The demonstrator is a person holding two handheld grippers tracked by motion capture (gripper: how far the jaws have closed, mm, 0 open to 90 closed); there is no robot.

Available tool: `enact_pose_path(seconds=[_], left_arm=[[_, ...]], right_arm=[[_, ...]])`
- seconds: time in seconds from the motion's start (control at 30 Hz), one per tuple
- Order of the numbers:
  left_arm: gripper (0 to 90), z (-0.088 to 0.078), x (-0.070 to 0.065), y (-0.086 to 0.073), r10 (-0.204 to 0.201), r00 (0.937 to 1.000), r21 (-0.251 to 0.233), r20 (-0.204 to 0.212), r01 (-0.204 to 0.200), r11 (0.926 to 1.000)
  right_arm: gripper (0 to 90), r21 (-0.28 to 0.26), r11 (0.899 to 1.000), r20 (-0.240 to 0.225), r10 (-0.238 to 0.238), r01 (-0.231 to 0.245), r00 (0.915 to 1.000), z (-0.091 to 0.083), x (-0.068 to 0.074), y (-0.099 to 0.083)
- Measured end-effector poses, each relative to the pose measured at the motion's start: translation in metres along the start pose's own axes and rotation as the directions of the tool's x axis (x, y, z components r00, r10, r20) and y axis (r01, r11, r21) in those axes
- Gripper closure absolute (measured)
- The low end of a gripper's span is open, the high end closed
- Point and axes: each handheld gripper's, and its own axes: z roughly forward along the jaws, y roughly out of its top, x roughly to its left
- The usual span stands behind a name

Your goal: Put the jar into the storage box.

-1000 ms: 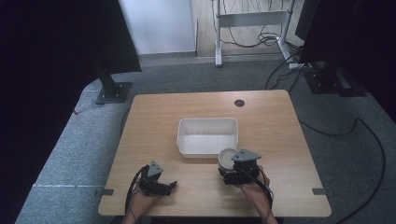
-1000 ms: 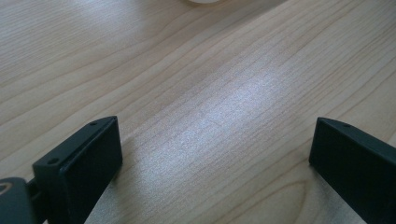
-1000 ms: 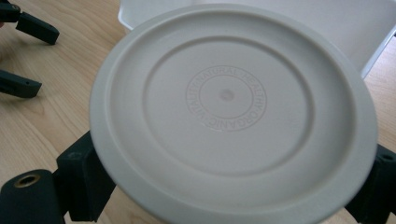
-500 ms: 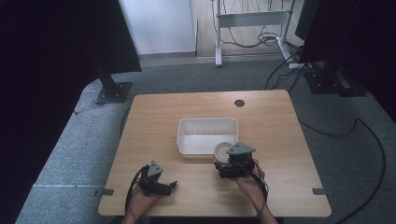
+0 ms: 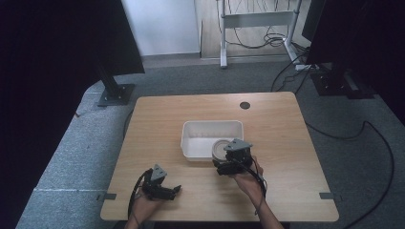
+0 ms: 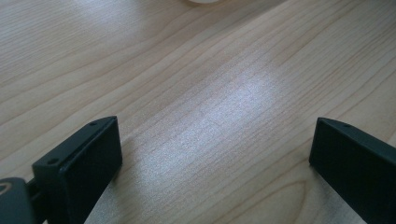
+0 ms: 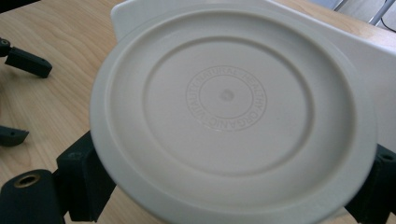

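Gripping round cream plastic lid [image 7: 231, 116], right gripper [image 5: 228, 161] over white rectangular tub [image 5: 210, 133]; left gripper [image 5: 165, 190] jaws apart

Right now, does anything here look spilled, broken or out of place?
Nothing stands out. The right gripper holds a round white dish, intact, at the white tub's near edge. The left gripper rests open on the bare table.

right gripper [image 5: 223, 161] and round lid [image 5: 220, 149] moved over white bin [image 5: 210, 130]
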Motion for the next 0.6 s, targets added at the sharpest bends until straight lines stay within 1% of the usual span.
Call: enact_pose_path(seconds=[0.37,0.43,0.6], left_arm=[[1.9,0.0,0.0,0.0,-0.003,1.0,-0.002,0.0,0.003,1.0],[1.9,0.0,0.0,0.0,-0.001,1.0,-0.001,0.001,0.001,1.0],[1.9,0.0,0.0,0.0,-0.003,1.0,-0.002,0.0,0.003,1.0]], right_arm=[[9.0,0.002,1.0,0.01,-0.008,0.008,0.9999,0.016,-0.004,0.01],[9.0,-0.003,1.0,0.006,-0.005,0.005,1.0,0.019,-0.005,0.011],[9.0,-0.003,1.0,0.013,0.002,-0.002,0.9999,0.026,-0.007,0.014]])
